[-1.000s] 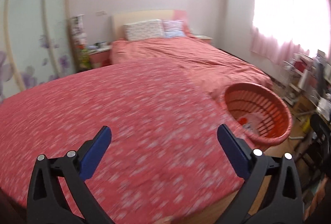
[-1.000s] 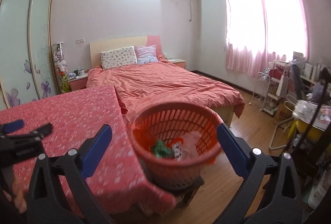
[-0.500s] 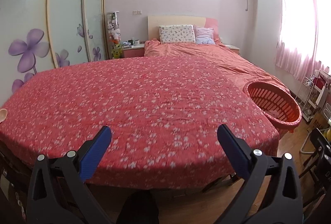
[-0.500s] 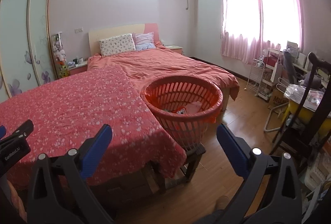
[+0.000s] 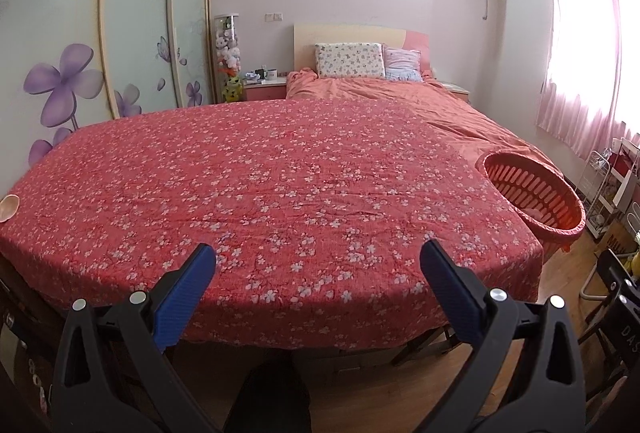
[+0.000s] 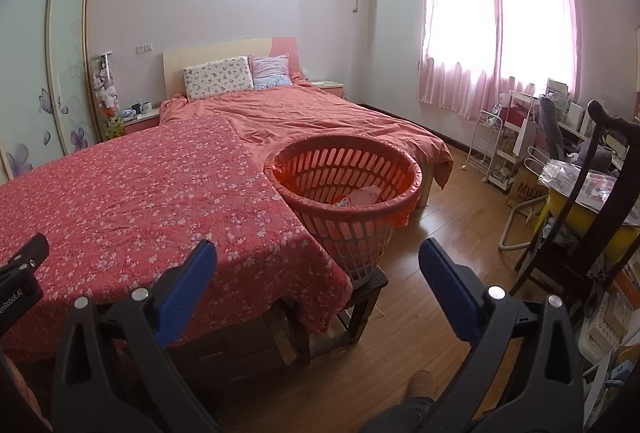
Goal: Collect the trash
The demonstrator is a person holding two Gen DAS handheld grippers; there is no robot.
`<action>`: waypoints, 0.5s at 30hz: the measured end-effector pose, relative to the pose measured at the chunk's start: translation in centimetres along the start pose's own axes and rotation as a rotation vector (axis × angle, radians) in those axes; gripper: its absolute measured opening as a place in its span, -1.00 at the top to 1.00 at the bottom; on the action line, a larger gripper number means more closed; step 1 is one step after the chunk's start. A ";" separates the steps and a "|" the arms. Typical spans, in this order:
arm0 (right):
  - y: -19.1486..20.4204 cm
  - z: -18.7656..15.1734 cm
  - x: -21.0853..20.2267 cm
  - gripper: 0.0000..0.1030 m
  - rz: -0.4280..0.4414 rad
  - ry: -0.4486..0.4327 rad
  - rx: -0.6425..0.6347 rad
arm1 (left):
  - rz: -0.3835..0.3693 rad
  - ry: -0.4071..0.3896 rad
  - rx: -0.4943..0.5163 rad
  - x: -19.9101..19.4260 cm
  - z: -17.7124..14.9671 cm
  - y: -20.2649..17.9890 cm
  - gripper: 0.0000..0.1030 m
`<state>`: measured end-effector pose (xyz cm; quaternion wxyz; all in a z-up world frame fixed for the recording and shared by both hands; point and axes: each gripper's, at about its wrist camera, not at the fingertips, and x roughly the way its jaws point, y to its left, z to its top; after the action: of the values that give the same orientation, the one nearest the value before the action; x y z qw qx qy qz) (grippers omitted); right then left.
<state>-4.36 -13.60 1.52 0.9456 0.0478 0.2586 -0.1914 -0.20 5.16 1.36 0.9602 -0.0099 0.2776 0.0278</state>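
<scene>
Fingers on both tools are spreading wide, pinching nothing: left gripper (image 5: 318, 263) is hovering over the red floral tablecloth (image 5: 260, 185), right gripper (image 6: 318, 263) beside the orange slatted plastic basket (image 6: 344, 189). Crumpled pink and pale scraps (image 6: 362, 196) are lying inside that basket, which is sitting on a dark wooden stool (image 6: 360, 297) at the table's corner. We're judging collection as done or nearly so; next we're scanning for leftovers — we're seeing none on the cloth.
</scene>
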 end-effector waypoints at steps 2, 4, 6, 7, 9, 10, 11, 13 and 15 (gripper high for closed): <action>0.0 0.0 0.1 -0.91 -0.001 0.000 0.000 | -0.002 0.000 -0.001 0.0 0.0 0.0 -0.96; 0.0 0.0 0.1 -0.92 -0.003 0.002 -0.001 | -0.004 -0.004 0.001 -0.1 0.0 0.0 -0.96; 0.0 0.0 0.1 -0.91 -0.002 0.003 0.001 | -0.005 -0.010 0.001 -0.2 0.0 -0.1 -0.96; 0.0 0.1 0.2 -0.91 -0.002 0.003 0.000 | -0.003 -0.012 0.001 -0.3 0.0 -0.2 -0.96; 0.0 0.1 0.1 -0.91 -0.002 0.002 -0.002 | -0.005 -0.013 0.001 -0.3 0.0 -0.2 -0.96; 0.0 0.1 0.1 -0.91 -0.002 0.002 -0.001 | -0.003 -0.013 0.001 -0.3 0.0 -0.2 -0.96; 0.0 0.1 0.2 -0.91 -0.003 0.001 -0.002 | -0.003 -0.012 0.002 -0.3 0.0 -0.3 -0.96; 0.0 0.1 0.2 -0.91 -0.002 0.004 -0.002 | -0.003 -0.012 0.005 -0.4 0.0 -0.3 -0.96; 0.1 0.1 0.2 -0.91 -0.001 0.004 -0.001 | -0.004 -0.015 0.008 -0.4 0.0 -0.4 -0.96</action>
<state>-4.08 -13.65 1.52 0.9450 0.0477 0.2605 -0.1920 -0.57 4.77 1.59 0.9624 -0.0063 0.2704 0.0248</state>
